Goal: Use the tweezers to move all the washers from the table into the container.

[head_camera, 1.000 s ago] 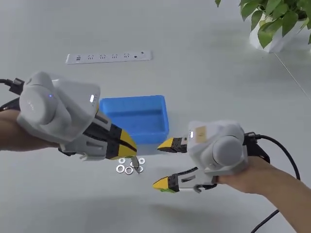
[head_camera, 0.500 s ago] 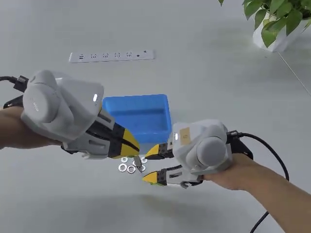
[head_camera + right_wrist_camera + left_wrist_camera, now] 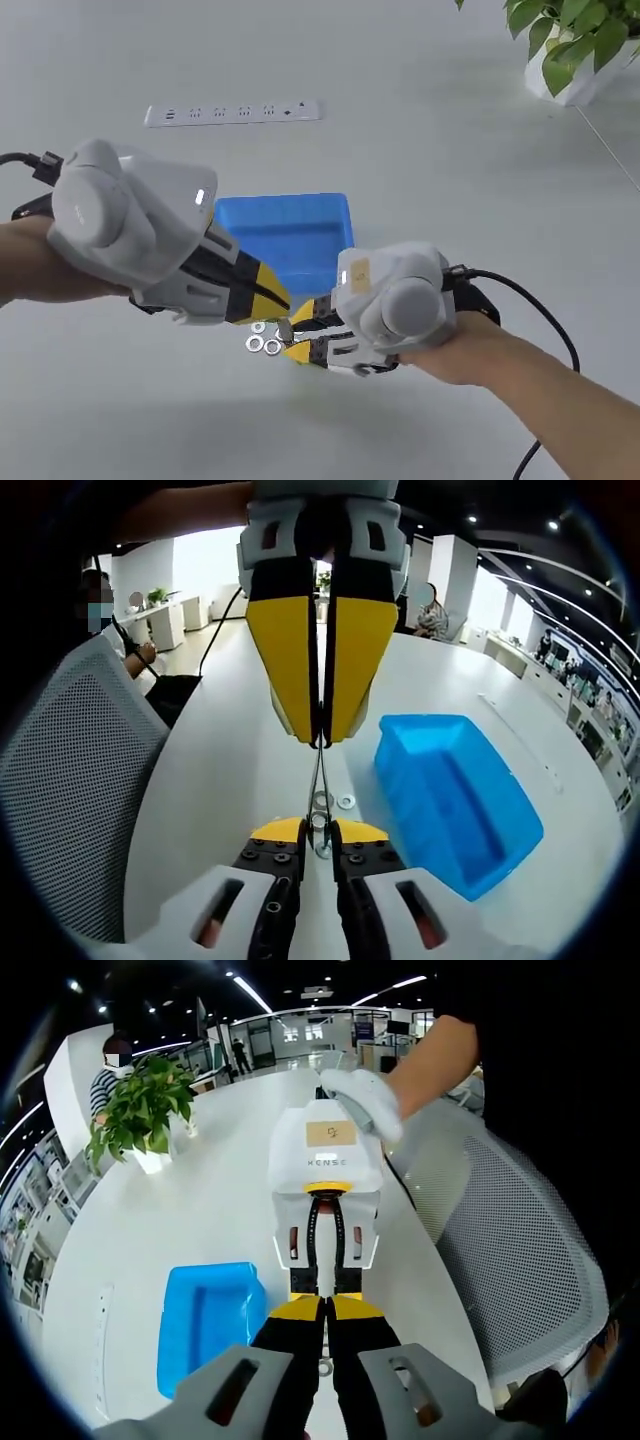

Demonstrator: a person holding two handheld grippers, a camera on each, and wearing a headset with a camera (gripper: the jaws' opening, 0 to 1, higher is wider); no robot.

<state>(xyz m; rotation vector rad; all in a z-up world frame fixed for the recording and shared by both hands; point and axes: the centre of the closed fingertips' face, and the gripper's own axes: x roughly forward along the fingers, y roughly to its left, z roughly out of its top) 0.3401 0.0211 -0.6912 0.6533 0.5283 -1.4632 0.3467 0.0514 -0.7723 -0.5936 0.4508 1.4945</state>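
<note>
Since the left gripper [image 3: 274,298] only clamps the slim metal tweezers [image 3: 319,765] in closed jaws, the right gripper [image 3: 296,336] squeezes its jaws onto their prongs, seemingly to pinch small silver washers [image 3: 262,344] lying on the white tabletop [image 3: 430,160] beside the blue plastic container [image 3: 282,203].

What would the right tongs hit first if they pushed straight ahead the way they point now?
The tweezers, whose tips lie between the right tongs. Following them up, the left tongs holding them come next. The washers seem to lie just below that line, though depth is unclear.
</note>
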